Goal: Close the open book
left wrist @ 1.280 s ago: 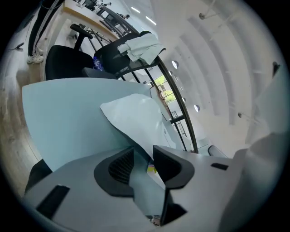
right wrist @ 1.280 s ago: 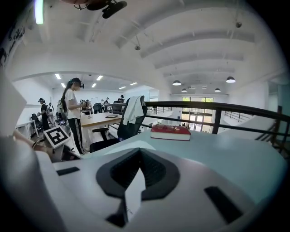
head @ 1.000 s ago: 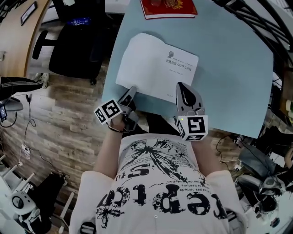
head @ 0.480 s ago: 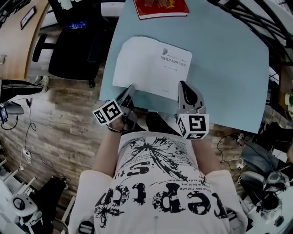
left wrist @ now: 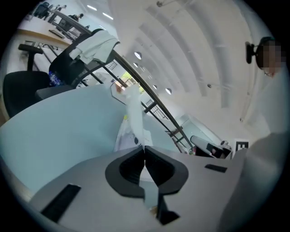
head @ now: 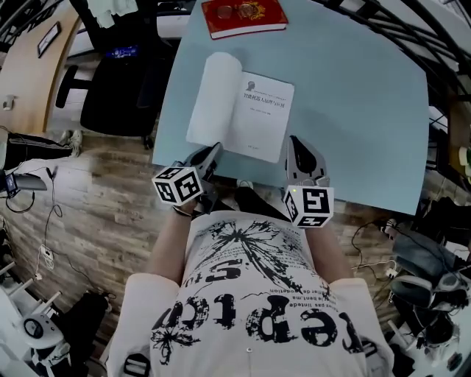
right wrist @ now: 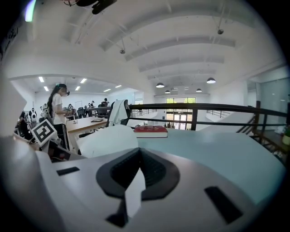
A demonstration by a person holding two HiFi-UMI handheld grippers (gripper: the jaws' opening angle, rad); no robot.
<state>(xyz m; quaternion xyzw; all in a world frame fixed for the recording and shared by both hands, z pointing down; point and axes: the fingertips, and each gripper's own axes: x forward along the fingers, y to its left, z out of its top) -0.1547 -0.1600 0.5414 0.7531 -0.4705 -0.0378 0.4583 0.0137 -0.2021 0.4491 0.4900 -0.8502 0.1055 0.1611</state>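
An open white book (head: 254,118) lies on the light blue table (head: 353,118). Its left half (head: 208,96) curls up off the table towards the spine. My left gripper (head: 212,153) is at the book's near left edge, shut on that raised half; in the left gripper view the white sheet (left wrist: 136,118) rises from between the closed jaws (left wrist: 144,149). My right gripper (head: 294,143) sits just off the book's near right corner, jaws together. In the right gripper view (right wrist: 139,152) the book (right wrist: 106,140) bulges to the left, and a white sliver shows low between the jaws.
A red book (head: 244,16) lies at the table's far edge, also seen as the red book (right wrist: 150,131) ahead of the right gripper. A black office chair (head: 118,81) stands left of the table. The table's near edge runs just under both grippers.
The book's left half, flat before, has lifted and curled over towards the right. The left gripper has risen and rolled with it. The right gripper has shifted off the book's near right corner.
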